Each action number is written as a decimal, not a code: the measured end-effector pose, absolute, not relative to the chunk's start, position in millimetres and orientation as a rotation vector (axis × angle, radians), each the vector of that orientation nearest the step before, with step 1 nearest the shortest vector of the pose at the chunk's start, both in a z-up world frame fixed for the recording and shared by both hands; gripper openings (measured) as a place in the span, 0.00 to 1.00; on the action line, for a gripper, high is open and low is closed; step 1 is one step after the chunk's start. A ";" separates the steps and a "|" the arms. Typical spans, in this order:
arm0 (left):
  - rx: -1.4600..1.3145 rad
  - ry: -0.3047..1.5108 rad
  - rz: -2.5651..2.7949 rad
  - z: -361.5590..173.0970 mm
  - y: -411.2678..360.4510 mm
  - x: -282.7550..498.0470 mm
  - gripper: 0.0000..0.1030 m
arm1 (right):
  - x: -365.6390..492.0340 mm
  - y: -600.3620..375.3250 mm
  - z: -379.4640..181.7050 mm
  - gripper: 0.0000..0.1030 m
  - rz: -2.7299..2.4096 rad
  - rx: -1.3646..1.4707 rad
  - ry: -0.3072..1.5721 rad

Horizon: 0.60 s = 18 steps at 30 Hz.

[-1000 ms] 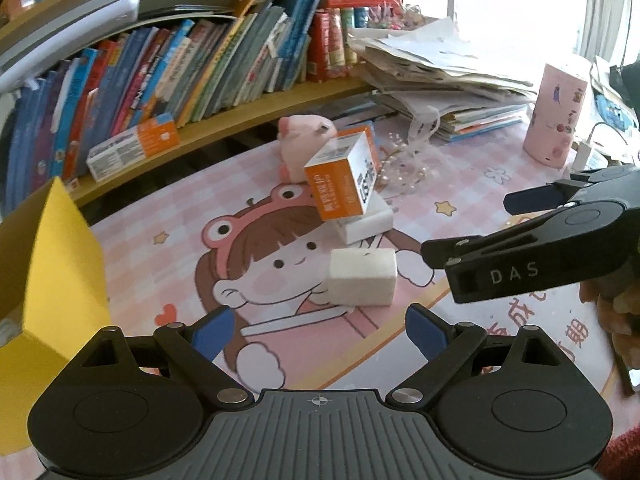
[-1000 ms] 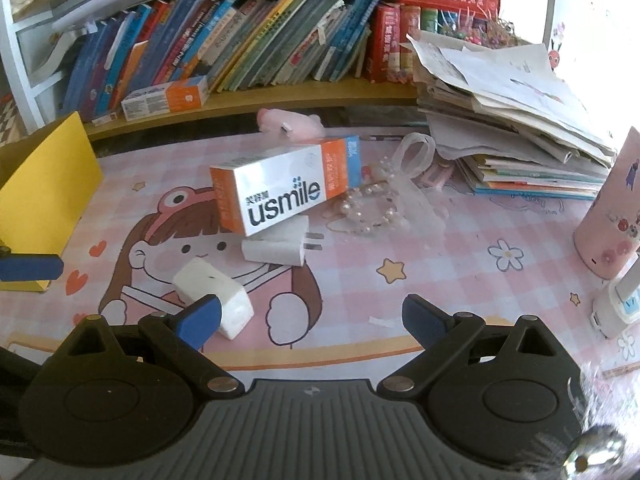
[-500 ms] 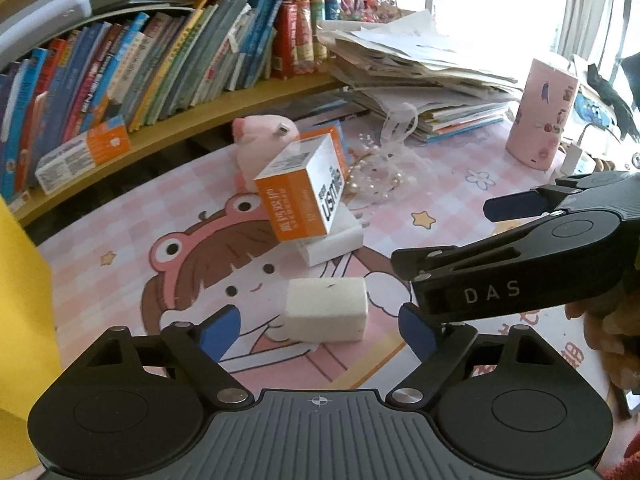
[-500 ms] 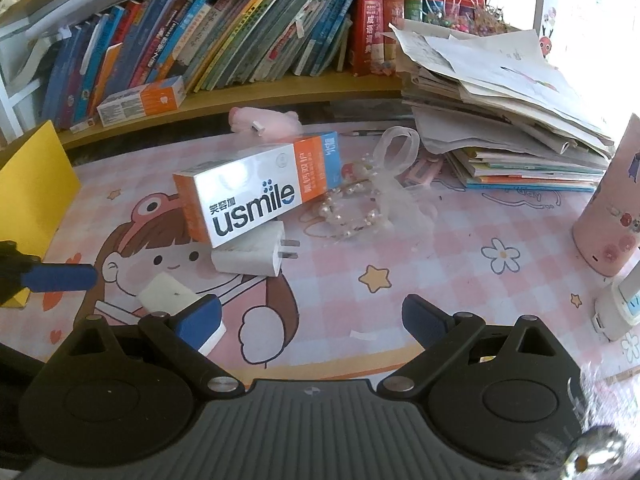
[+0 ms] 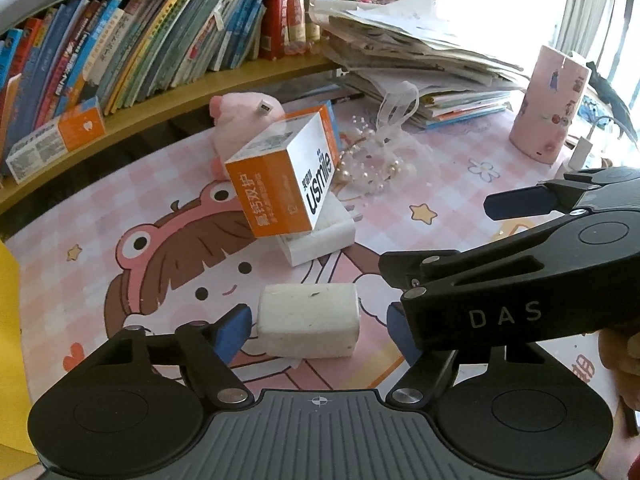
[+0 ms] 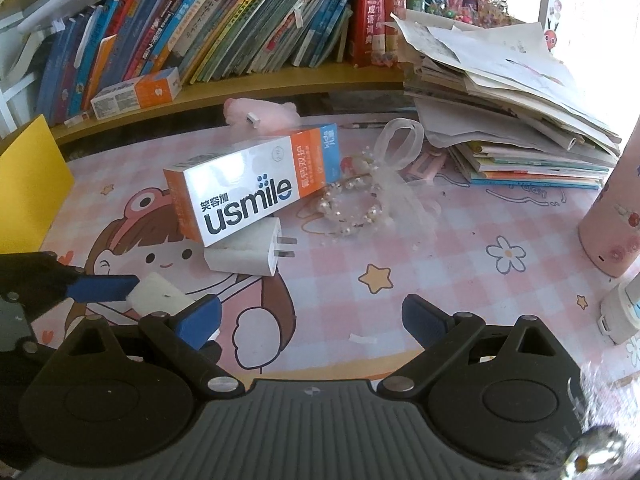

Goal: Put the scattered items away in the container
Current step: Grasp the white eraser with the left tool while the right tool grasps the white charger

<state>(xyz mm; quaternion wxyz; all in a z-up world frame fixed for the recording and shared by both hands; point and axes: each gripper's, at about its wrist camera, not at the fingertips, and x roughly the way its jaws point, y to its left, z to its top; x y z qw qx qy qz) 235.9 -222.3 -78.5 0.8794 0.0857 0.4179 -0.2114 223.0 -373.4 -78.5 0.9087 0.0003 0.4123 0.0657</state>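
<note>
A white eraser block (image 5: 308, 325) lies on the pink mat between the open jaws of my left gripper (image 5: 318, 330); it also shows in the right wrist view (image 6: 160, 298), with a blue left finger beside it. An orange and white usmile box (image 5: 288, 184) (image 6: 248, 192) leans on a white charger plug (image 5: 320, 236) (image 6: 244, 250). A pink plush (image 5: 240, 120), a pearl bracelet with ribbon (image 6: 356, 208) and the yellow container (image 6: 30, 188) (image 5: 8, 344) are around. My right gripper (image 6: 312, 322) is open and empty, above the mat.
A bookshelf (image 6: 240, 40) runs along the back. A stack of papers and books (image 6: 512, 112) sits at the back right. A pink cup (image 5: 548, 104) (image 6: 616, 220) and a white adapter (image 6: 620, 312) stand at the right.
My left gripper has moved forward and down so that the eraser block now sits between its fingers. The right gripper has shifted slightly closer to the mat.
</note>
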 end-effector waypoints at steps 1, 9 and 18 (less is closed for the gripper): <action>0.177 0.874 -0.440 -79.8 -222.0 236.9 0.64 | 223.6 -372.9 -78.8 0.95 0.137 0.000 0.852; 0.167 0.871 -0.453 -80.6 -210.9 237.2 0.44 | 230.8 -364.7 -82.4 0.95 0.156 -0.012 0.867; 0.103 0.890 -0.364 -74.4 -172.8 232.3 0.42 | 248.7 -346.1 -89.9 0.94 0.195 -0.047 0.851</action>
